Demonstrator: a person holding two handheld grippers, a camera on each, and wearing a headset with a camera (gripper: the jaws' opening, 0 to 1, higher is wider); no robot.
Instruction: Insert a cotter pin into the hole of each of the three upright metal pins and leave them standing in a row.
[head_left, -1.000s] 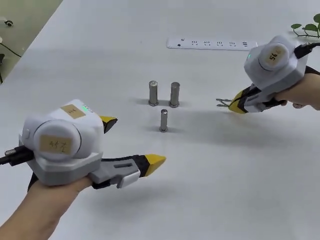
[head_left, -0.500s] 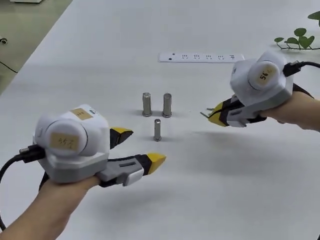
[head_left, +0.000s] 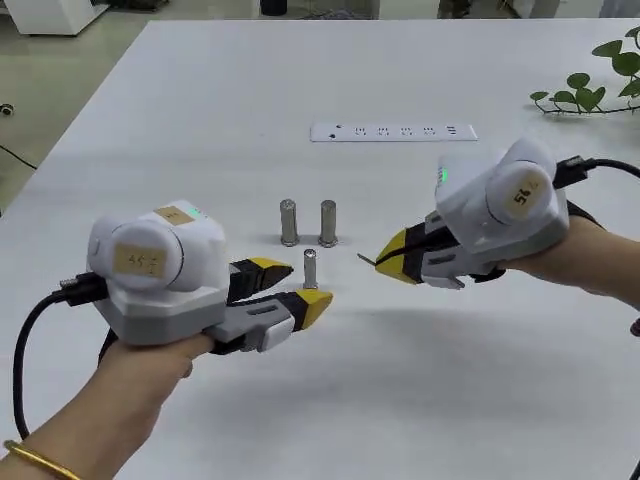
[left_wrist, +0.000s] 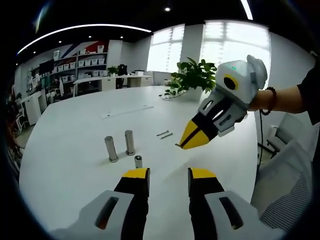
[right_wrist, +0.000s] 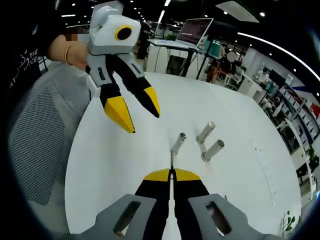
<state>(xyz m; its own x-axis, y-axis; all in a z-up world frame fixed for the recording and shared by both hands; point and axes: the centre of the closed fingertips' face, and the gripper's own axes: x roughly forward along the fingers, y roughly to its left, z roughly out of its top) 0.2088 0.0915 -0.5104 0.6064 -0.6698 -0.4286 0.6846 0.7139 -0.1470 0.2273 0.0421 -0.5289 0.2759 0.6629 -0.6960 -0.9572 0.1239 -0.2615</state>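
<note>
A white table (head_left: 450, 390) lay beneath two hand-held tools. The left gripper (left_wrist: 169, 175) hovered above it with its jaws apart and nothing between them. The right gripper (head_left: 388, 261) had its jaws clamped on a cotter pin (right_wrist: 171, 159), whose tip pointed at the front pin (head_left: 310, 268) from nearby. A power strip (head_left: 393, 131) lay farther back. Three metal pins stood upright in a triangle, the back pair (head_left: 328, 222) side by side. Two spare cotter pins (left_wrist: 163, 134) lay on the table beyond.

pin pair (head_left: 328, 221) behind, 3rd pin (head_left: 310, 268) front
</note>
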